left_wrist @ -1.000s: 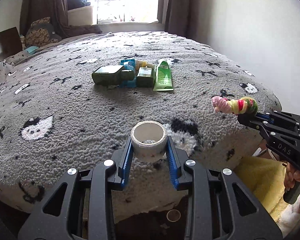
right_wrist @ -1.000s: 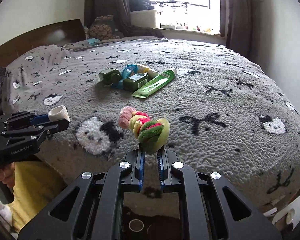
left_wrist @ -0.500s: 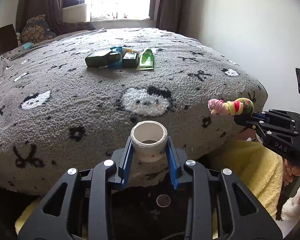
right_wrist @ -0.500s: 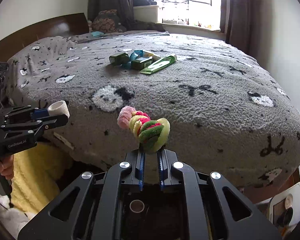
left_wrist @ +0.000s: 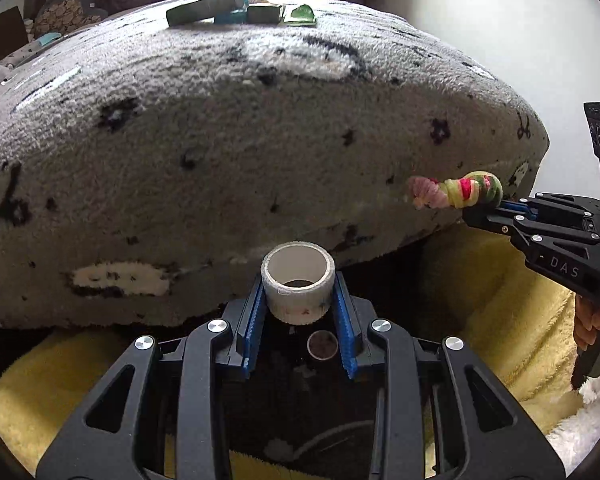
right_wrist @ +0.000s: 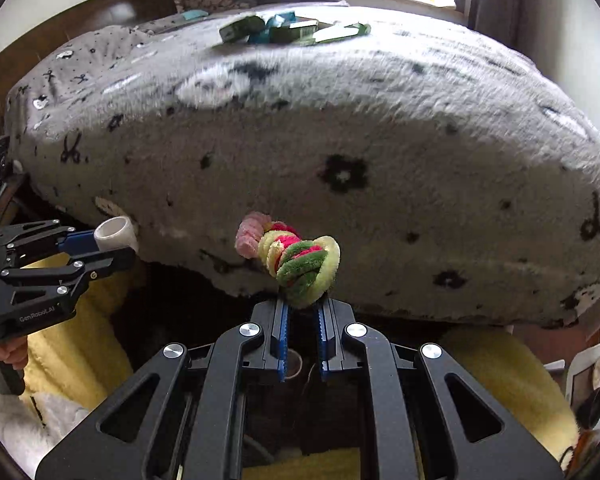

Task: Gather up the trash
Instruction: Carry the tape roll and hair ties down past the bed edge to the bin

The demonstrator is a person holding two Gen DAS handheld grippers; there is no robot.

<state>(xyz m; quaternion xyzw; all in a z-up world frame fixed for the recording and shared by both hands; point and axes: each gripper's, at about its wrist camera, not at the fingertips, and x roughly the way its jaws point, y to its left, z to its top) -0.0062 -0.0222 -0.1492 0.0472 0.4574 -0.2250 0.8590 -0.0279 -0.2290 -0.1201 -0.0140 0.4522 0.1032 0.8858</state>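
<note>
My left gripper (left_wrist: 298, 294) is shut on a white tape roll (left_wrist: 297, 286), held off the bed's near edge over a dark bin (left_wrist: 300, 392). It also shows in the right wrist view (right_wrist: 113, 236) at the left. My right gripper (right_wrist: 302, 308) is shut on a twisted pink, yellow and green fuzzy bundle (right_wrist: 291, 258), also below the bed edge; the bundle shows in the left wrist view (left_wrist: 456, 192) at the right. Several green and blue packets (left_wrist: 239, 14) lie far back on the grey blanket (left_wrist: 219, 140).
A yellow fleece cloth (left_wrist: 500, 320) lies on the floor on both sides of the bin. A small round cup (left_wrist: 322, 345) sits down in the bin. A wooden headboard (right_wrist: 99, 12) stands at the far left. A white device (right_wrist: 592, 392) is at the lower right.
Both grippers have drawn back from the bed and dropped below its edge, each keeping its item. The bed now fills the upper view and the dark bin lies beneath.
</note>
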